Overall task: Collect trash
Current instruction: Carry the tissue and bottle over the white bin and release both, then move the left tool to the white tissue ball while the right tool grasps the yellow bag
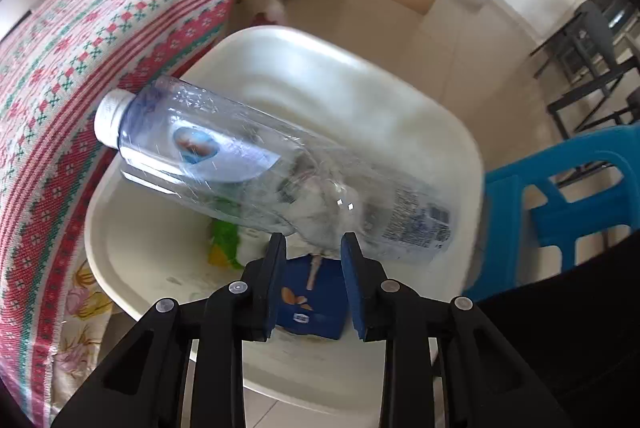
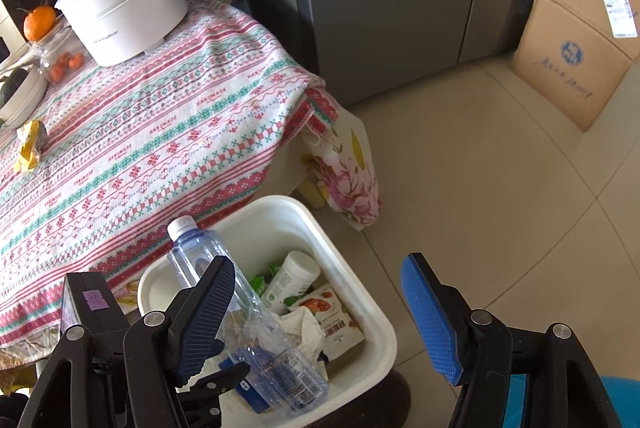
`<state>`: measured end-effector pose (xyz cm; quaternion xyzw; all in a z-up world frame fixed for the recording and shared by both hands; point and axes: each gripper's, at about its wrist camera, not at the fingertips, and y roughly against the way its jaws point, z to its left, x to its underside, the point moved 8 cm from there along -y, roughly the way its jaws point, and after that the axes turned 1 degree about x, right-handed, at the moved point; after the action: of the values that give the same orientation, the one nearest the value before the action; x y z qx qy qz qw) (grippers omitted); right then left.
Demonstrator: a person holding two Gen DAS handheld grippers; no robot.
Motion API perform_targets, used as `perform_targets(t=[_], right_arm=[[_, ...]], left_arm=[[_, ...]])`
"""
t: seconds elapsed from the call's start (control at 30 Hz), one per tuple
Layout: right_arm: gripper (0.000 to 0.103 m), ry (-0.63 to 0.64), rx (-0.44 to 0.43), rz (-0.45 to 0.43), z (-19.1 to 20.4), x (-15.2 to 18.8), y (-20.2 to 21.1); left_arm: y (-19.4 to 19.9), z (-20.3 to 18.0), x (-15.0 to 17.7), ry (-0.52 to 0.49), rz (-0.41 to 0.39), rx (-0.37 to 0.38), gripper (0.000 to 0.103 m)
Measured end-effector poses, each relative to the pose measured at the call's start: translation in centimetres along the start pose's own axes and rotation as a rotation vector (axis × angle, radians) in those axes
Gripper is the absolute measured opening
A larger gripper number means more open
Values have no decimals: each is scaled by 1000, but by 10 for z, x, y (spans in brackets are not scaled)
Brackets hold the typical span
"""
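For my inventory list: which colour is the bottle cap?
White; the bottle cap shows best in the left wrist view.

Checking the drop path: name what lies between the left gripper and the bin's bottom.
In the left wrist view, the clear bottle lies past the left gripper, above the bin with its trash.

bin (image 2: 376,324): on the floor, just beside the desk (image 2: 160,132)
bottle (image 2: 240,308): tilted in the bin, over the wrappers (image 2: 332,312)
pot (image 2: 124,12): on the desk
boxes (image 2: 572,64): behind, stacked
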<state>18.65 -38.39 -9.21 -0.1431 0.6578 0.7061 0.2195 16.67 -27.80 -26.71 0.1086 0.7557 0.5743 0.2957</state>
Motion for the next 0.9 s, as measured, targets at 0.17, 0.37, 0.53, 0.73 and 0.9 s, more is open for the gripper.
perform_targets(t=[0.17, 0.37, 0.53, 0.73, 0.9], right_arm=[[73, -1, -9, -4, 5, -3, -1], [73, 13, -6, 7, 6, -1, -4], [74, 24, -5, 4, 13, -3, -3], [76, 70, -12, 9, 40, -6, -6], [76, 117, -23, 13, 72, -9, -12]], left_arm=[[1, 23, 3, 176, -21, 105, 29], [36, 43, 6, 169, -71, 84, 48], [80, 71, 7, 205, -132, 57, 65], [132, 121, 15, 253, -193, -21, 76], [164, 182, 37, 308, -199, -120, 79]])
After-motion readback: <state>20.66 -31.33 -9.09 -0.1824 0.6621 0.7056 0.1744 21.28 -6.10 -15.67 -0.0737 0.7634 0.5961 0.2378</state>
